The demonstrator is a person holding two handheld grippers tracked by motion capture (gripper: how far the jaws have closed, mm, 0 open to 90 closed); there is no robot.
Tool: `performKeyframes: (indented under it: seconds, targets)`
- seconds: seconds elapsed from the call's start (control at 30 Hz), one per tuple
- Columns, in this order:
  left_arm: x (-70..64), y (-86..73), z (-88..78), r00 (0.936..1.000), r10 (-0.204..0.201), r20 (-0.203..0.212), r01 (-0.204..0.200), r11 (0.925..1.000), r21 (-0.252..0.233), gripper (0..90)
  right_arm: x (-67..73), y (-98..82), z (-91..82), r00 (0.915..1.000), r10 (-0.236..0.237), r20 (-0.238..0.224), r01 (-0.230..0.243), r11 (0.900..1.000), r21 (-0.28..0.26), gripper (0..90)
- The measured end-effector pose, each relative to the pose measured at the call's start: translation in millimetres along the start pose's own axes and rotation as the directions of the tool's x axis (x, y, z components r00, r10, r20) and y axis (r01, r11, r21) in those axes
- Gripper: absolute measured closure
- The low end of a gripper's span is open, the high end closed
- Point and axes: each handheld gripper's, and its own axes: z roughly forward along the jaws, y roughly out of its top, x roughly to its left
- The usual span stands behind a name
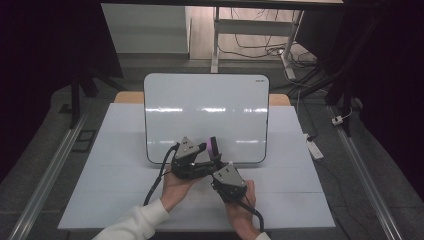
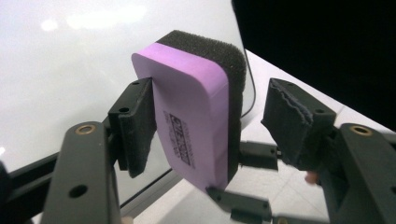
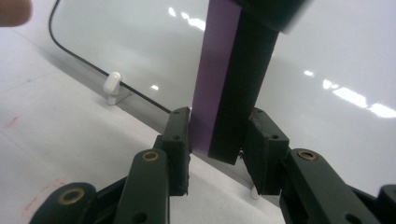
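Note:
A purple eraser with a black sponge face stands on edge just in front of the whiteboard. In the right gripper view, my right gripper is shut on the eraser, one pad on the purple side and one on the sponge. My left gripper is open around the same eraser: its left pad sits by the purple face, and its right pad stands clear of the sponge. In the high view both grippers, left and right, meet at the eraser near the board's lower edge.
The whiteboard leans upright on small white feet at the middle of the white table. Dark curtains flank both sides. Cables and a desk frame lie on the floor beyond the table.

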Motion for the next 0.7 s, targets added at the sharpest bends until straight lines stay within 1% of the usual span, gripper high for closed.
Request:
performKeyframes:
  seconds: [0.07,0.17,0.2,0.23,0.27,0.3,0.33,0.43,0.47,0.5,0.53,0.57,0.63,0.67,0.7]
  targets:
    - [1.1,0.5,2.1,0.9998,-0.007,-0.017,0.007,1.0,0.004,36.3,1.8,0.3,1.8,0.9999,0.004,0.009,-0.004,1.0,0.001,63.2]
    - [4.4,1.3,6.7,0.9983,-0.039,-0.044,0.04,0.9991,0.013,38.8,4.6,1.2,3.2,0.9999,0.008,0.01,-0.008,1.0,0.004,62.9]
    - [5.3,1.3,8.4,0.9973,-0.037,-0.063,0.038,0.9992,0.012,40.4,6.8,2.2,4.1,0.9999,0.005,0.01,-0.005,1.0,0.004,62.7]
    - [7.8,1.1,9.6,0.9959,-0.037,-0.083,0.039,0.9992,0.013,45.8,9.8,3.4,4.4,0.9998,0.005,0.019,-0.005,1.0,0.007,62.6]
    - [10.0,1.2,10.0,0.9958,-0.047,-0.078,0.049,0.9987,0.017,48.2,11.3,4.0,4.4,0.9996,-0.008,0.027,0.008,1.0,0.001,62.6]
    - [13.0,1.5,10.3,0.9958,-0.062,-0.067,0.064,0.9976,0.027,49.2,11.3,4.2,4.5,0.9997,-0.007,0.023,0.007,1.0,0.001,62.6]
    - [14.0,1.4,10.1,0.9959,-0.064,-0.065,0.066,0.9974,0.029,49.9,10.1,3.7,4.6,0.9999,0.001,0.012,-0.001,1.0,0.007,62.6]
    - [14.1,1.0,9.7,0.9962,-0.057,-0.066,0.059,0.9978,0.029,52.1,8.0,3.4,5.2,0.9997,0.017,-0.02,-0.017,1.0,0.005,61.6]
    - [14.3,0.7,9.3,0.9967,-0.054,-0.06,0.056,0.9981,0.025,57.3,7.3,3.8,5.3,0.9991,0.027,-0.034,-0.026,1.0,0.004,64.7]
    - [14.3,0.3,9.0,0.9969,-0.041,-0.066,0.042,0.999,0.017,64.2,5.4,4.1,4.9,0.9972,0.038,-0.065,-0.038,0.999,0.001,69.4]
    - [14.9,0.2,9.1,0.997,-0.041,-0.066,0.042,0.999,0.016,64.5,4.1,5.1,4.0,0.9958,0.048,-0.078,-0.049,0.999,-0.003,65.3]
    - [15.6,0.3,9.2,0.9968,-0.047,-0.065,0.048,0.9986,0.021,64.5,2.6,6.0,3.3,0.994,0.055,-0.094,-0.056,0.998,-0.006,63.3]
    - [16.3,0.0,8.0,0.9963,-0.038,-0.077,0.039,0.9992,0.01,64.8,-0.4,7.2,2.2,0.993,0.069,-0.095,-0.07,0.998,-0.008,59.5]
    - [17.9,0.5,6.9,0.9961,-0.036,-0.08,0.037,0.9992,0.015,64.9,-2.8,7.1,1.6,0.9904,0.087,-0.108,-0.089,0.996,-0.011,56.6]
    - [19.8,0.9,5.0,0.9959,-0.044,-0.079,0.045,0.999,0.007,64.9,-5.4,6.6,0.1,0.9847,0.111,-0.135,-0.113,0.993,-0.012,53.1]
